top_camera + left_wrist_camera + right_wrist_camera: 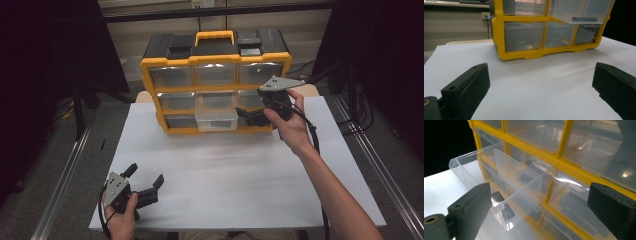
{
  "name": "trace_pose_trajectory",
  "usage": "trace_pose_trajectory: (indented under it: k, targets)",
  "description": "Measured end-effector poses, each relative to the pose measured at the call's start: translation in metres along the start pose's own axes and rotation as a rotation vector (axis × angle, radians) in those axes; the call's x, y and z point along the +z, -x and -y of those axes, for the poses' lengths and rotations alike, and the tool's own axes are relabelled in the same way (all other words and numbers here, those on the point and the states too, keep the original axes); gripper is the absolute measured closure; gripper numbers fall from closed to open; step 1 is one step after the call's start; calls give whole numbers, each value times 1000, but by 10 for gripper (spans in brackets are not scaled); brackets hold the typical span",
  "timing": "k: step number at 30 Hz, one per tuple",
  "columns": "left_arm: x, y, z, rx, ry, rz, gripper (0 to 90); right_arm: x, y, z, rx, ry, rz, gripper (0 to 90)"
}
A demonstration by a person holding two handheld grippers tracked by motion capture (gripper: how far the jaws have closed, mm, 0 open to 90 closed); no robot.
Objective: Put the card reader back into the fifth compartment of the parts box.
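The right gripper hovers wide open and empty beside the clear plastic drawer, which is pulled out from the middle row of the yellow-and-black plastic drawer cabinet. Well in front of that cabinet, the left gripper sits low over the white table, jaws spread, holding nothing.

Black claws with grey three-cornered plates; black cables; bare forearms.

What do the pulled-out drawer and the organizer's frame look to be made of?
The pulled-out drawer looks like clear, glossy plastic: a dark item inside and the yellow bars behind show through its walls, and its edges catch glare. The frame appears to be opaque yellow moulded plastic with a smooth, slightly shiny finish; the top looks like black plastic. The right hand-held gripper is open beside the drawer.
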State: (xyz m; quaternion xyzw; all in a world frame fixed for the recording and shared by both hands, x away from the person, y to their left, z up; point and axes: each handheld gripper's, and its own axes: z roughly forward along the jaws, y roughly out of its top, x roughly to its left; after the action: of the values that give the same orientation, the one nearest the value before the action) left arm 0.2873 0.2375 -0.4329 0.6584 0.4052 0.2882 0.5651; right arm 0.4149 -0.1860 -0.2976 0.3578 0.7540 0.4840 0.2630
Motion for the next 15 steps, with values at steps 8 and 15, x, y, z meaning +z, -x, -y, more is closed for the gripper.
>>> trace_pose_trajectory:
  k: [8, 15]
  targets:
    - [-1, -1, 0, -2, 4, -5, 15, -7, -3, 16, 0, 16, 68, 49]
    - [-1, -1, 0, -3, 3, -4, 15, -14, -4, 31, 5, 39, 75, 47]
